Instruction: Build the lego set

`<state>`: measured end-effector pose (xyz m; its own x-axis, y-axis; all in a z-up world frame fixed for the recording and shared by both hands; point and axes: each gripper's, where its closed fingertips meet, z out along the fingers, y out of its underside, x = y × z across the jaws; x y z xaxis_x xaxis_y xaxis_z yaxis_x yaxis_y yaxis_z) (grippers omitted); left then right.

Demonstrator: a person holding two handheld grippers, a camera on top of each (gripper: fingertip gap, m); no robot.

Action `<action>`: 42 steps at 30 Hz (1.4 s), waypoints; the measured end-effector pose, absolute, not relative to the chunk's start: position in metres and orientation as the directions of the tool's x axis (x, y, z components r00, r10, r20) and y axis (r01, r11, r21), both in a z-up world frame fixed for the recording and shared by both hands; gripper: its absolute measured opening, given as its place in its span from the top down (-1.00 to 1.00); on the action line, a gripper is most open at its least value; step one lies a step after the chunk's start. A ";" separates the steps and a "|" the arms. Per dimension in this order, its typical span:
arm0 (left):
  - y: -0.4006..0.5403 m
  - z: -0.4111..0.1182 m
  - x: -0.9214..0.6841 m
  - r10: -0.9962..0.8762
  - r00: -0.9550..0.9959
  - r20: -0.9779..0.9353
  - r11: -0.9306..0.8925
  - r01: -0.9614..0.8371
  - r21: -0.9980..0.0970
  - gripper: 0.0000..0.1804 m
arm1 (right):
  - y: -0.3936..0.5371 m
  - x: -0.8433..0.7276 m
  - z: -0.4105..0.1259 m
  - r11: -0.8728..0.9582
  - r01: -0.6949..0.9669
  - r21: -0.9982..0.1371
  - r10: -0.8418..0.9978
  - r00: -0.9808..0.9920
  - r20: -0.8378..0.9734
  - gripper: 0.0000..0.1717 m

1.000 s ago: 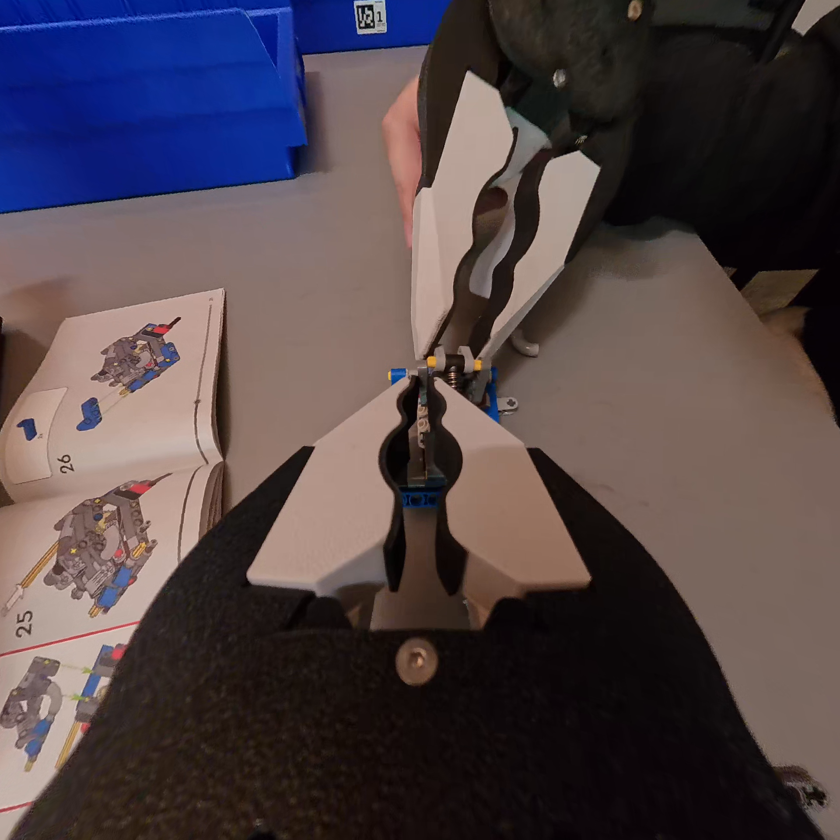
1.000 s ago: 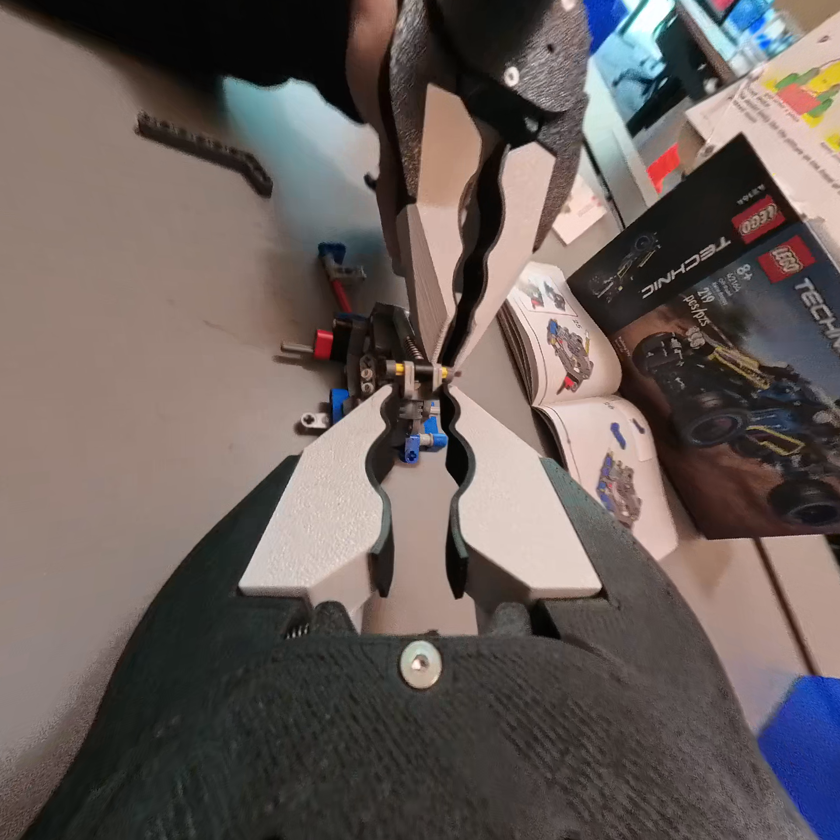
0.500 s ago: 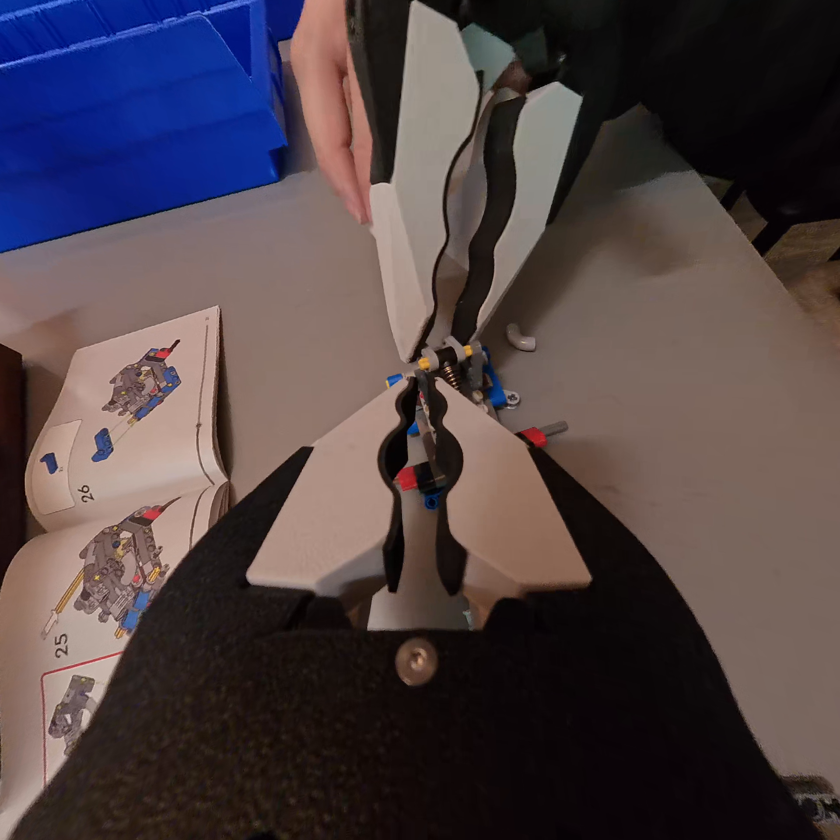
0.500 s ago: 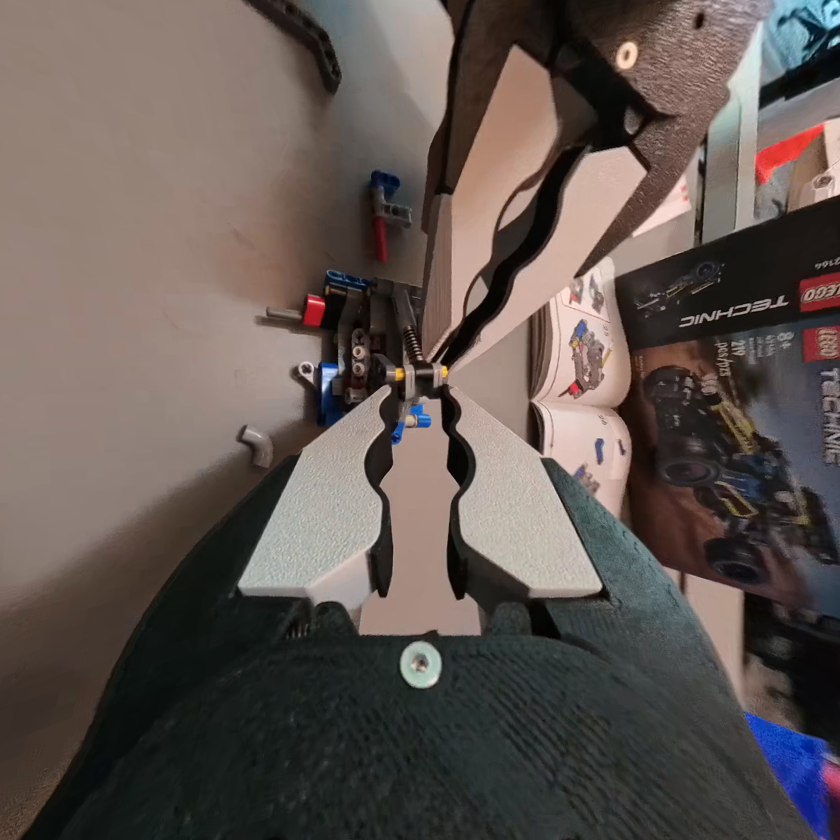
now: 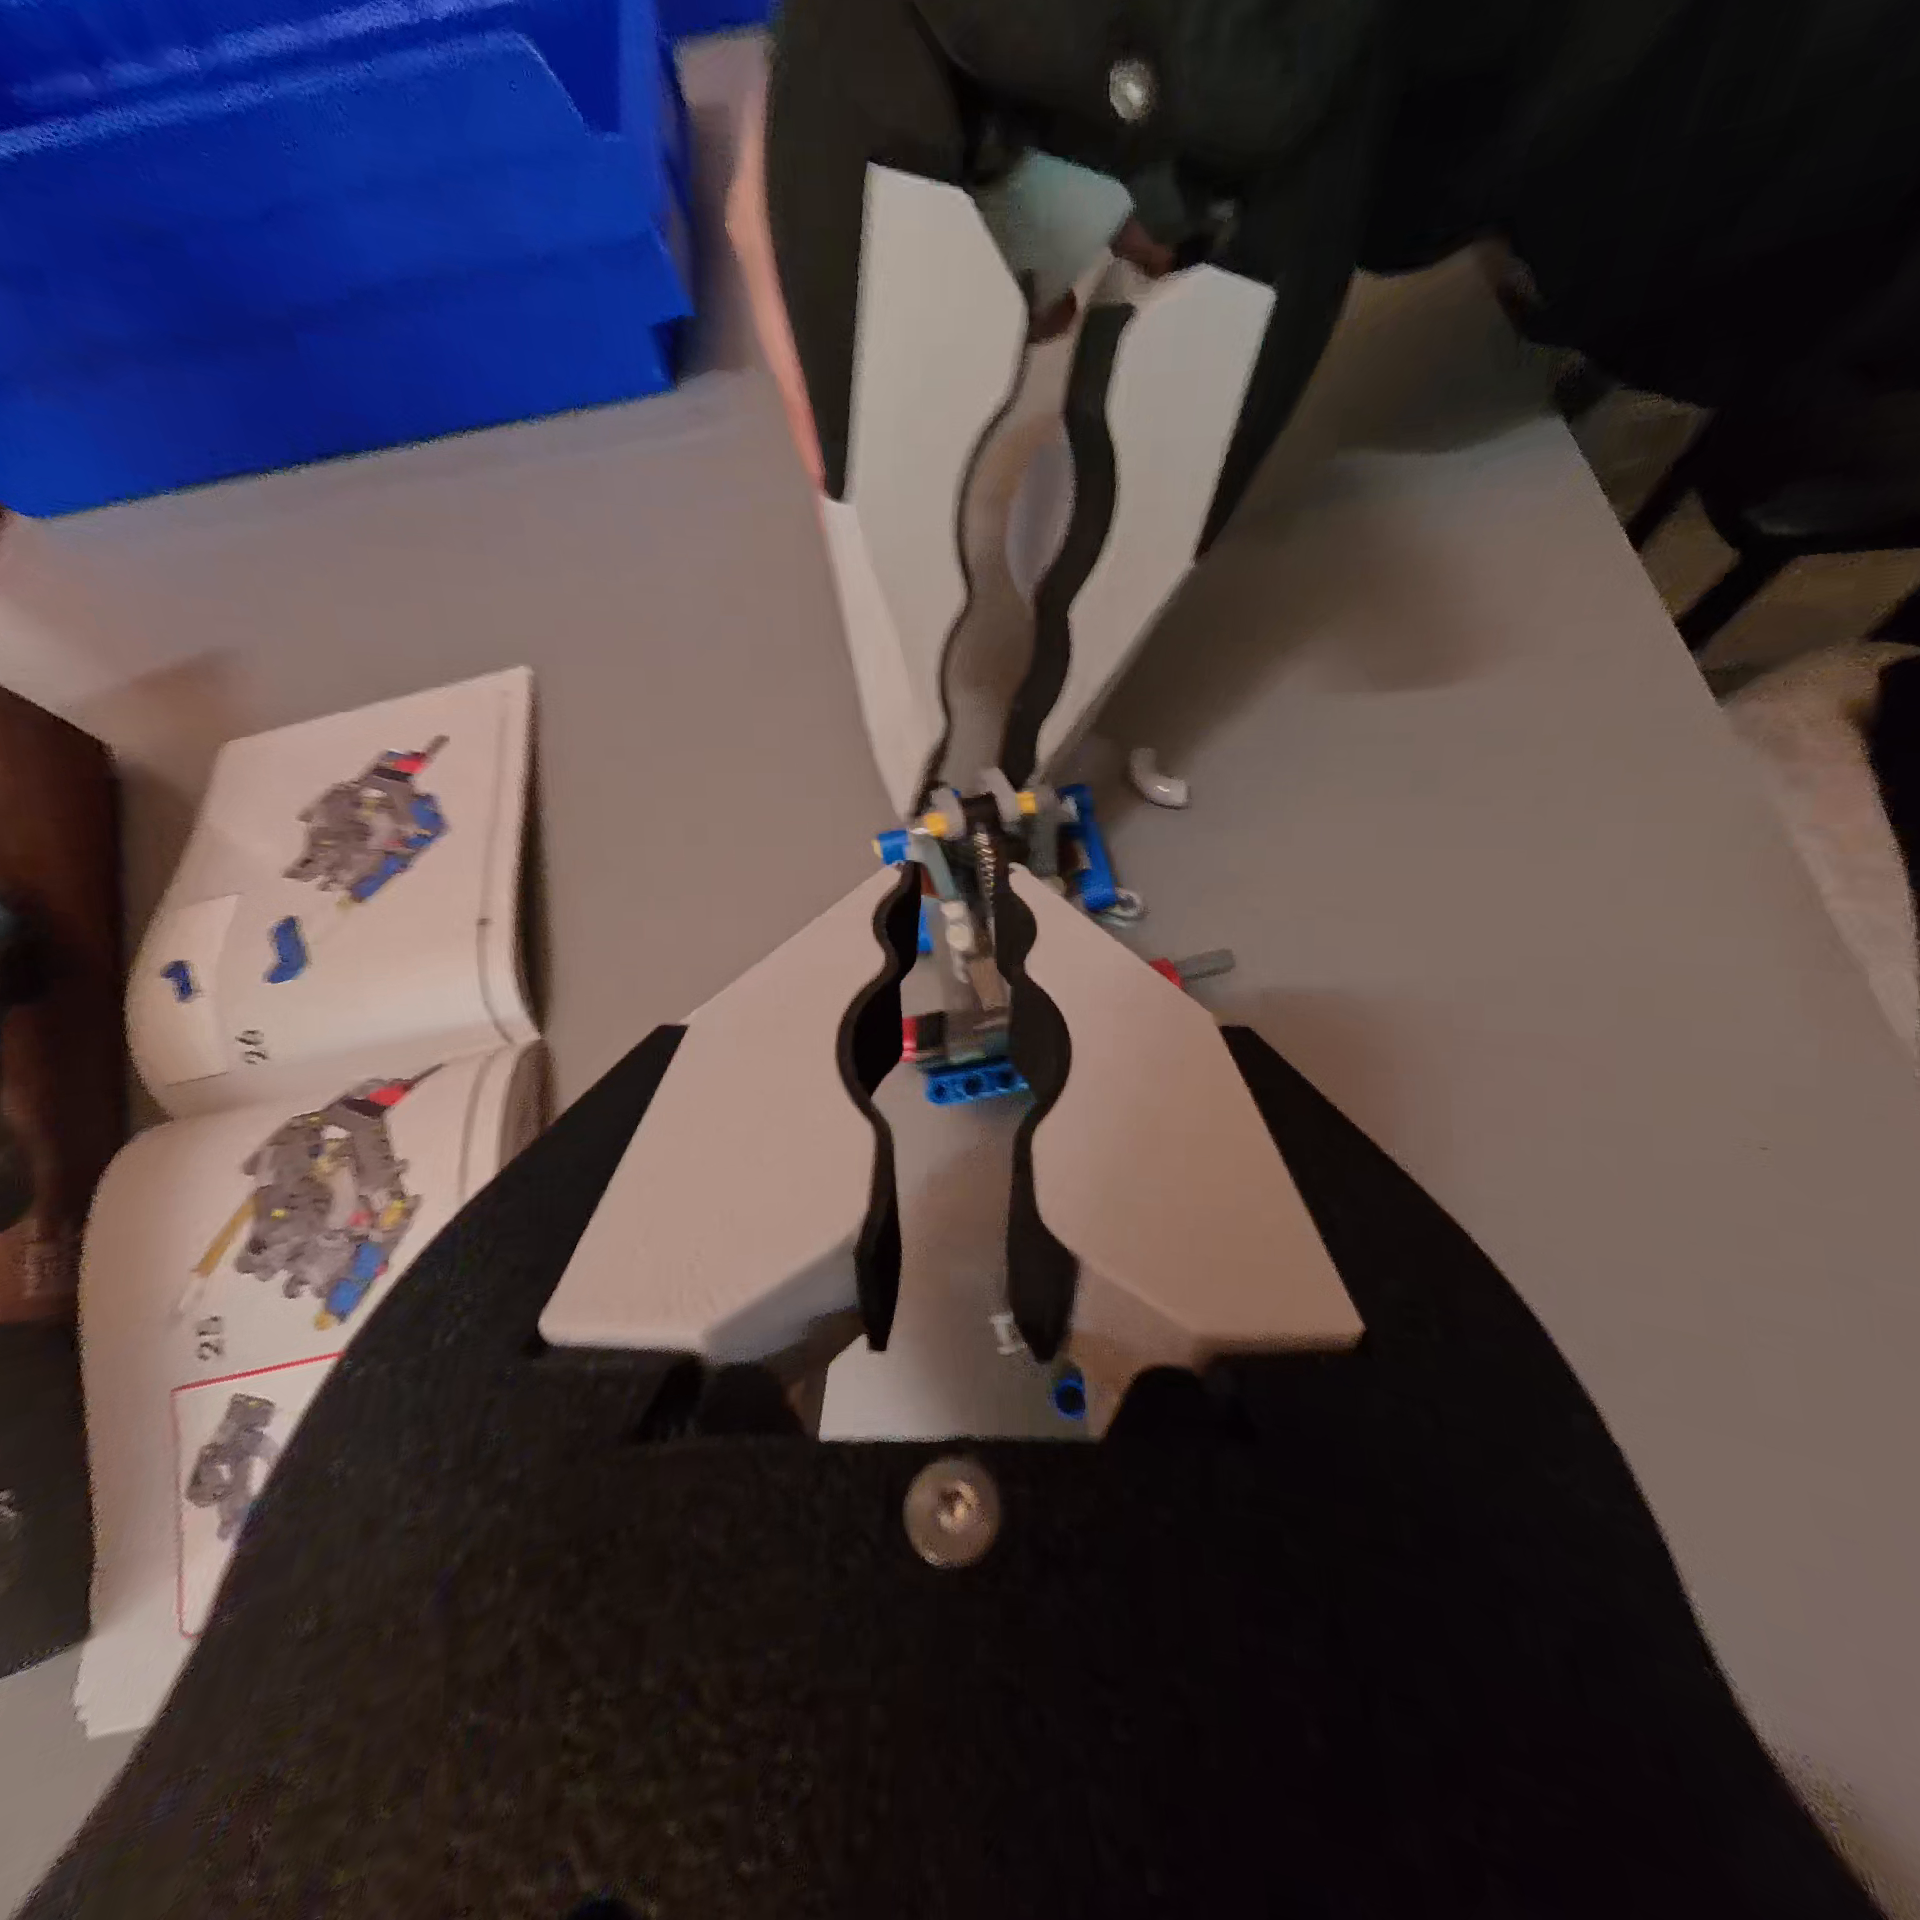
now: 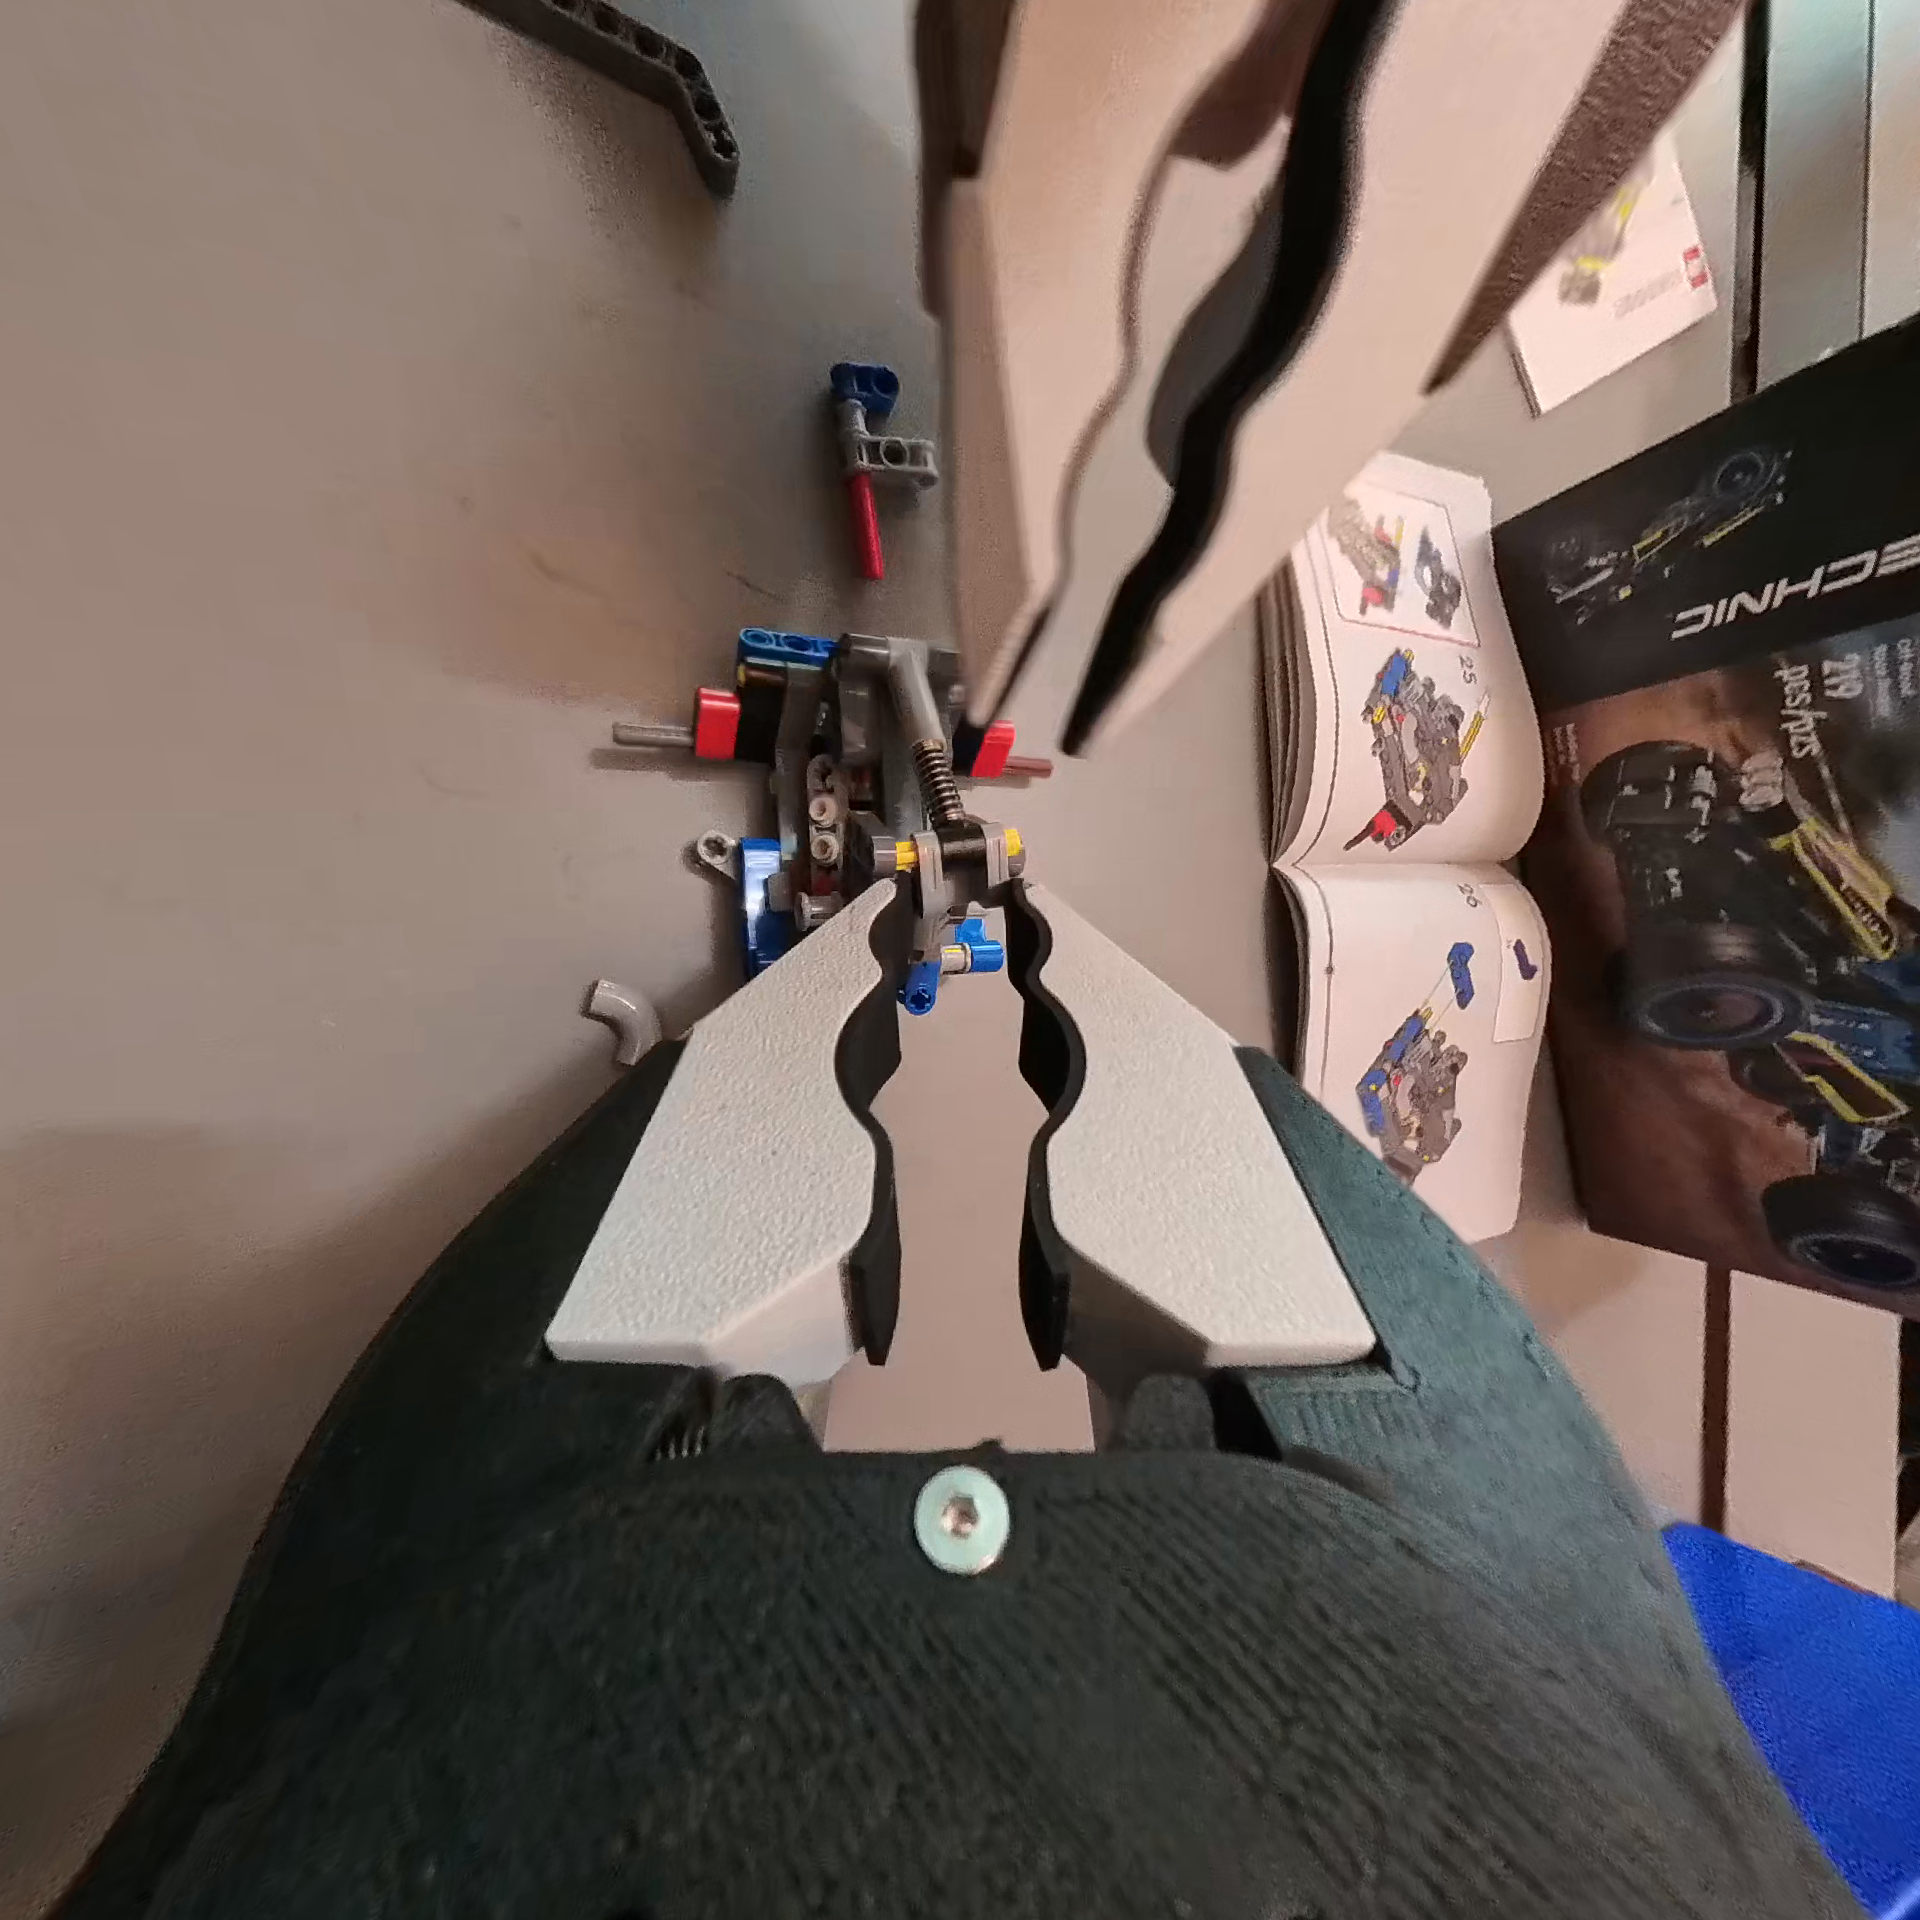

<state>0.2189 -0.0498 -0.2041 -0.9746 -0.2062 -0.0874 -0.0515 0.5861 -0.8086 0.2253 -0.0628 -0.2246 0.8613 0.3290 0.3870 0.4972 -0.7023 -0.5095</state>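
Assembly (image 6: 883, 790) of small plastic building parts, grey, blue and red, with coil spring, on table (image 6: 312, 623) just beside open instruction booklet (image 6: 1403, 831); light, rigid, joints likely to pop apart; best taken by grey frame; right claw (image 6: 961, 899) clenched on its grey fork piece; left claw (image 5: 961, 894) straddles it, released; blue bins (image 5: 312, 260) beyond booklet, contents hidden.

Plastic brick assembly (image 6: 883, 769) looking glossy w/ metal spring; gripper fingers (image 6: 748, 1164) showing matt, grainy grey; paper instruction booklet (image 6: 1403, 831) lying matt; table (image 6: 312, 623) appearing smooth, matt grey.
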 end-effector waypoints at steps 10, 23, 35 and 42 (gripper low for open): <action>-0.062 -0.229 0.216 -0.231 -0.959 -0.164 0.684 -0.041 -0.728 0.96 | -0.064 0.222 -0.225 -0.691 0.467 -0.551 0.283 0.877 0.388 0.82; -0.066 -0.230 0.219 -0.167 -0.959 -0.231 0.724 0.040 -0.689 0.97 | -0.078 0.222 -0.224 -0.830 0.508 -0.229 0.437 0.849 0.297 0.83; -0.066 -0.230 0.224 -0.138 -0.960 -0.244 0.647 0.099 -0.756 0.97 | -0.077 0.223 -0.230 -0.579 0.230 -0.782 0.061 0.969 0.240 0.70; -0.065 -0.229 0.224 -0.131 -0.957 -0.260 0.646 0.116 -0.754 0.97 | -0.082 0.223 -0.228 -0.528 0.102 -0.843 0.017 0.994 0.109 0.87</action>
